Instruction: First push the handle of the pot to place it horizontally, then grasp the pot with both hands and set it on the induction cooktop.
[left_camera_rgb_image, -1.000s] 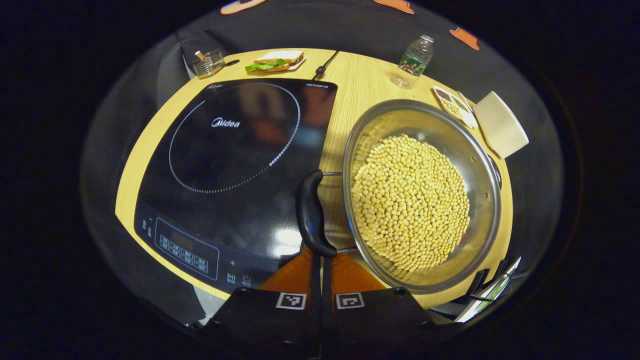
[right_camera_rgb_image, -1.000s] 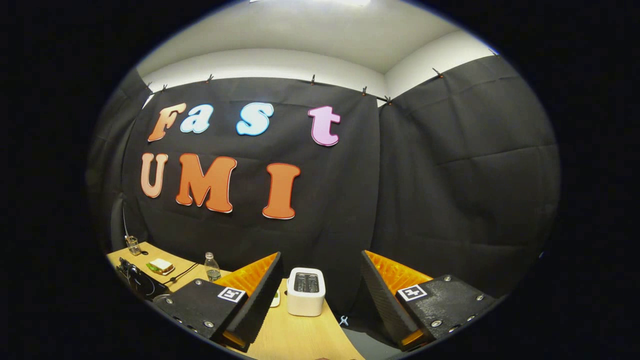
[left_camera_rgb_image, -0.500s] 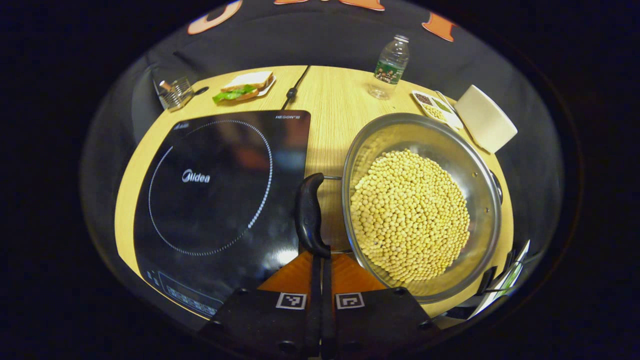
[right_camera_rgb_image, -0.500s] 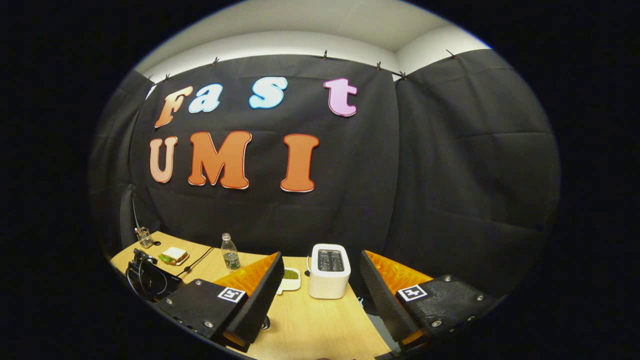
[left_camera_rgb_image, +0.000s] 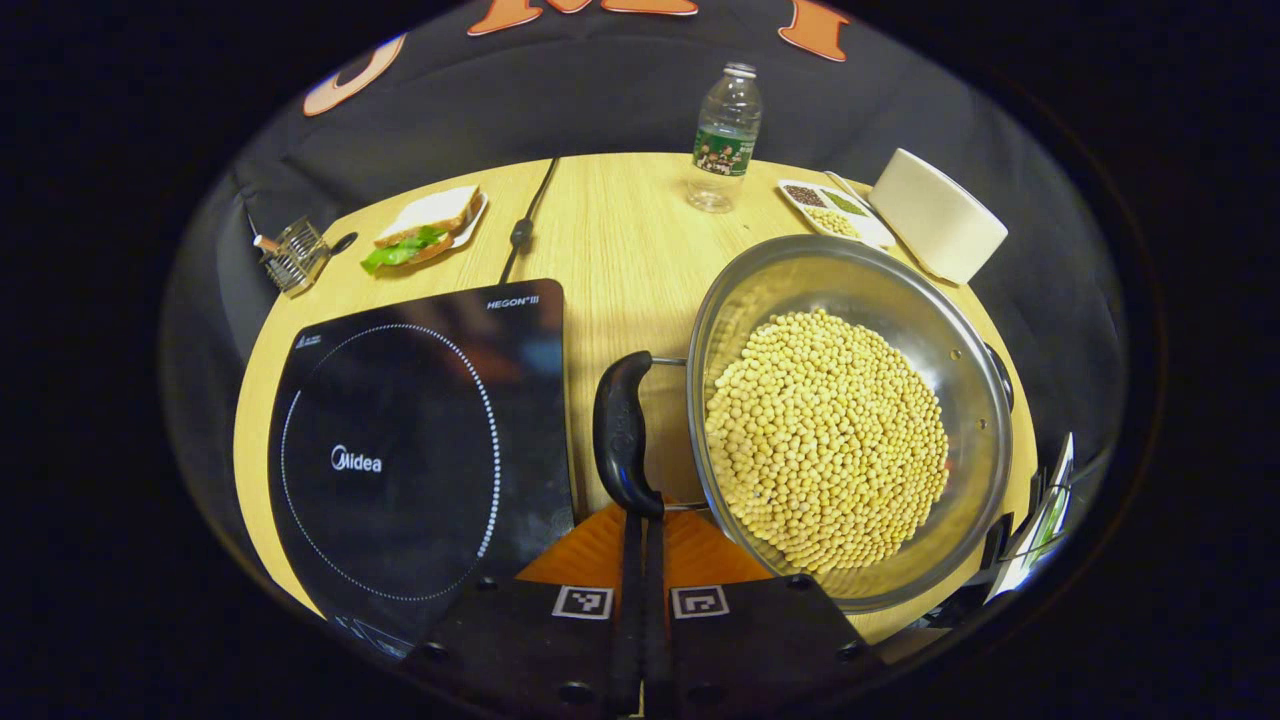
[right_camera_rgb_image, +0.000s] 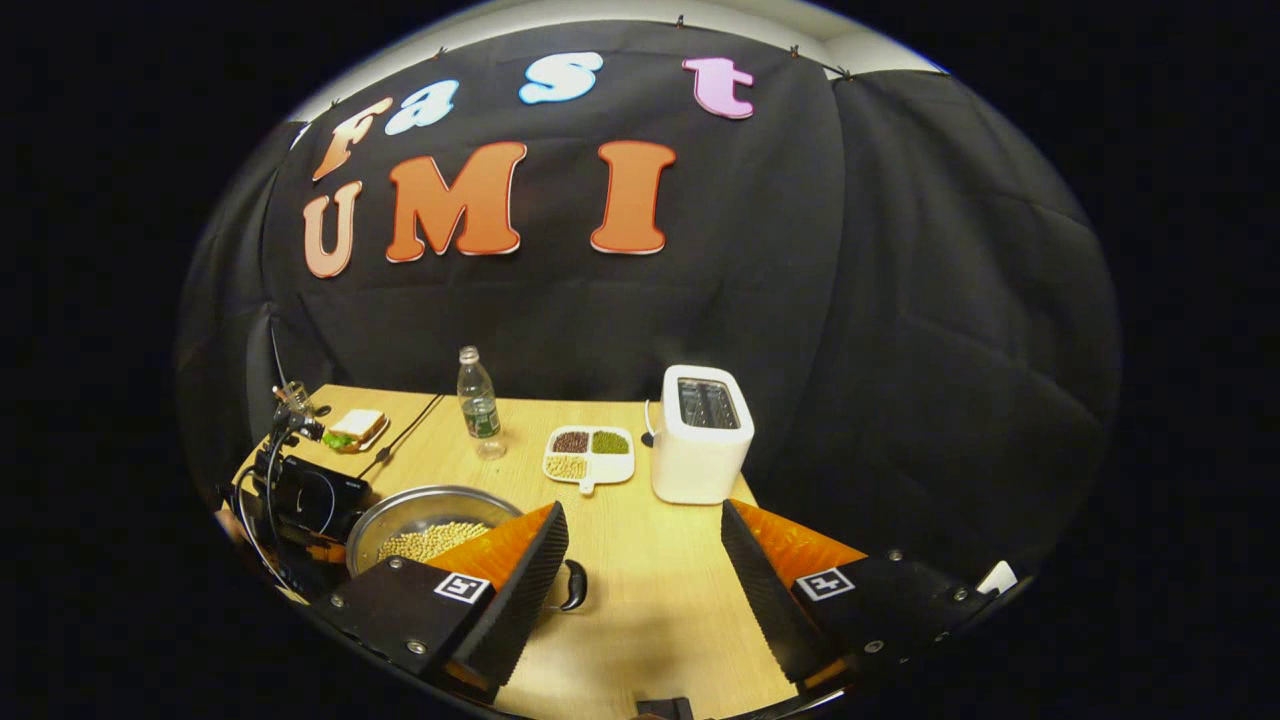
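Observation:
A steel pot full of yellow beans stands on the wooden table, right of the black induction cooktop. Its black left handle lies between pot and cooktop, pointing along my left gripper's line. My left gripper is shut, its tips right at the handle's near end. In the right gripper view the pot sits low at the left, and its other black handle pokes out beside one finger. My right gripper hangs open above the table with nothing between its fingers.
At the back of the table stand a water bottle, a white toaster and a divided dish of beans. A sandwich on a plate, a wire holder and the cooktop's cable lie behind the cooktop.
The left gripper view has shifted so the cooktop slides down and left; the tips stay at the handle. The right gripper has tilted down, bringing table, pot and toaster into view.

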